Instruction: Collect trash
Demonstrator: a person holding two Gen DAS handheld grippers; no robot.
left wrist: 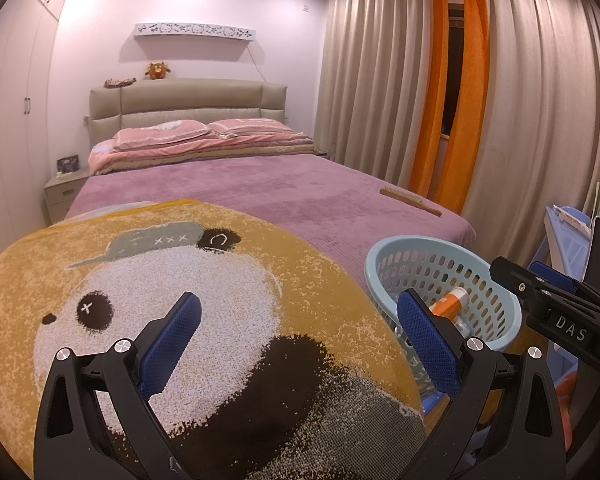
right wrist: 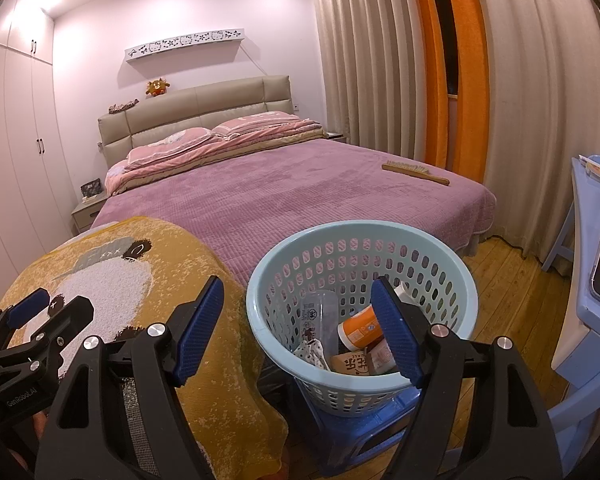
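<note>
A light blue perforated basket [right wrist: 364, 240] stands on a blue stool [right wrist: 356, 420] beside the bed's foot. It holds trash: an orange-and-white tube [right wrist: 360, 330], a clear plastic cup [right wrist: 320, 312], a brown snack packet [right wrist: 352, 362] and a crumpled spotted wrapper [right wrist: 310, 352]. My right gripper [right wrist: 298, 302] is open and empty just above the basket's near rim. My left gripper [left wrist: 298, 306] is open and empty over the yellow panda blanket [left wrist: 180, 280], left of the basket [left wrist: 420, 252]. The tube [left wrist: 448, 304] shows in the basket.
The purple bed [right wrist: 292, 192] carries a wooden brush [right wrist: 414, 172] near its right edge. Curtains [right wrist: 520, 100] hang on the right. A light blue table [right wrist: 588, 240] stands far right on the wooden floor [right wrist: 516, 280]. A wardrobe [right wrist: 16, 160] and nightstand [right wrist: 86, 212] are at left.
</note>
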